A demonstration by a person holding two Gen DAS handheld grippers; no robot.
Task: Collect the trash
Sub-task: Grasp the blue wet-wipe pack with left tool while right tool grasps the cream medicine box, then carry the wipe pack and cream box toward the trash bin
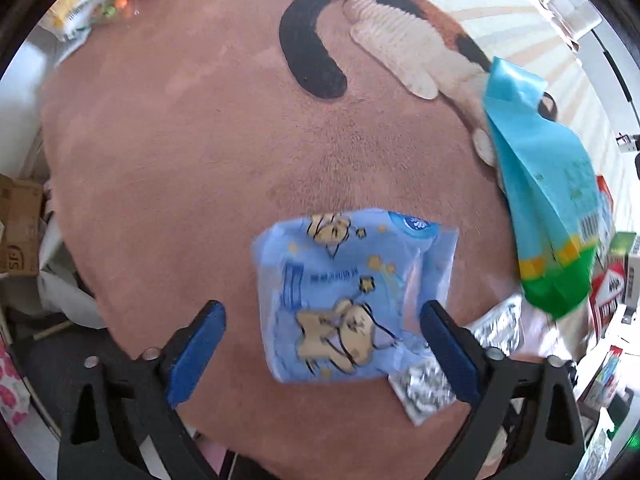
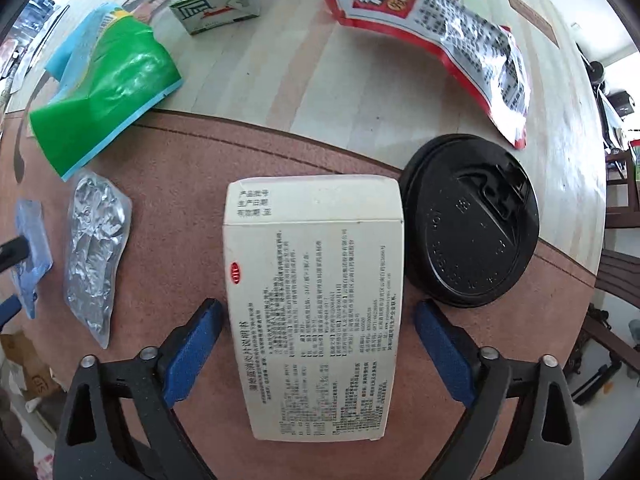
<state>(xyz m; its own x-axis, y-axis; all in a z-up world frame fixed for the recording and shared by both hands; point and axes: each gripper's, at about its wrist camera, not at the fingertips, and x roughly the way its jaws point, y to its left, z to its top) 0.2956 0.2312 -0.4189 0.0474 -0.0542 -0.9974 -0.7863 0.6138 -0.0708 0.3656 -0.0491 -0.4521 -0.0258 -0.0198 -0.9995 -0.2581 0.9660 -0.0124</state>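
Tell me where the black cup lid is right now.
In the right wrist view, the black cup lid lies on the brown rug, right of the white medicine box and touching its upper corner, below the red snack bag.

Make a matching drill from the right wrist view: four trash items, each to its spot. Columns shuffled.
Items
1. white box
2. black lid
3. foil packet
4. red pouch

Spots
A. far, on the striped part of the mat
B. between the open right claw fingers
C. left of the box
D. right of the box

Pairs: 1-B, 2-D, 3-C, 4-A
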